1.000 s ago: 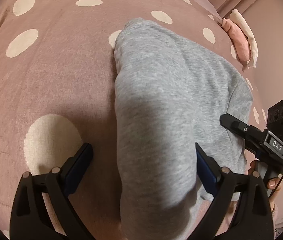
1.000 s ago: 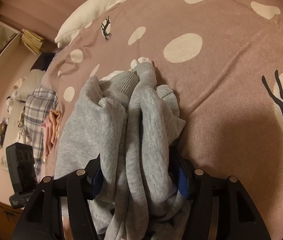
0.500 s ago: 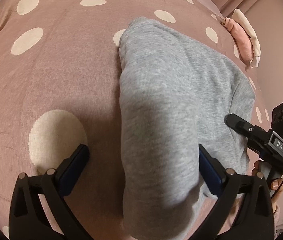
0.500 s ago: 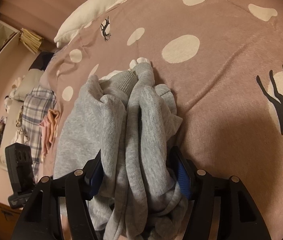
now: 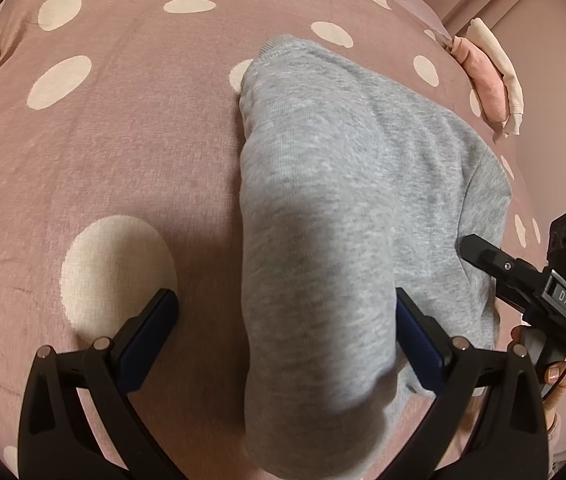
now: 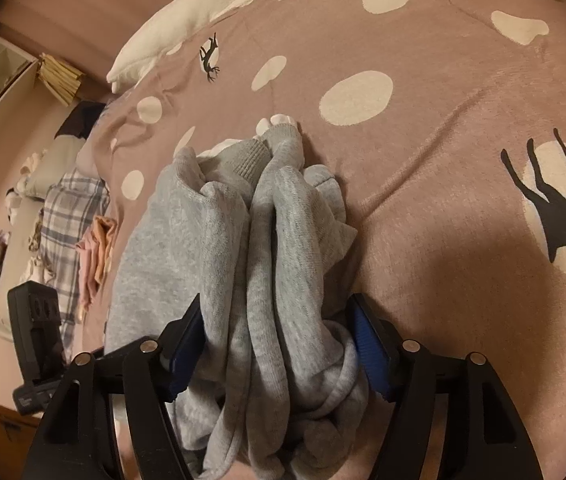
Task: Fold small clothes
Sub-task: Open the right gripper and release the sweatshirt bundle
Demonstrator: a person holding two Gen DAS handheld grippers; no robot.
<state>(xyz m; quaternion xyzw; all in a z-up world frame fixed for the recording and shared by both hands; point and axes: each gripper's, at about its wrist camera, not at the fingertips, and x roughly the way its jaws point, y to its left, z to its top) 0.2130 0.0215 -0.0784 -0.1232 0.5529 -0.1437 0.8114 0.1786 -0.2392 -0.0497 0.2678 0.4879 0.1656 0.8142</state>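
A small grey sweatshirt (image 5: 347,184) lies on the pink dotted bedspread (image 5: 123,128). In the left wrist view a fold of it rises between my left gripper's (image 5: 283,332) wide-apart blue pads, touching only the right pad (image 5: 419,344); the left gripper is open. In the right wrist view the bunched grey sweatshirt (image 6: 267,248) fills the gap of my right gripper (image 6: 279,344), whose pads press on it from both sides. The right gripper also shows in the left wrist view (image 5: 543,292), at the garment's right edge.
A folded pink and cream garment (image 5: 487,80) lies at the far right of the bed. A plaid cloth (image 6: 63,220) and pink clothes (image 6: 97,248) lie at the left bed edge. A white pillow (image 6: 187,28) sits at the far end.
The left gripper has shifted slightly, so the grey fold sits a bit further right between its pads. The right gripper stays clamped on the bunched cloth, barely moved.
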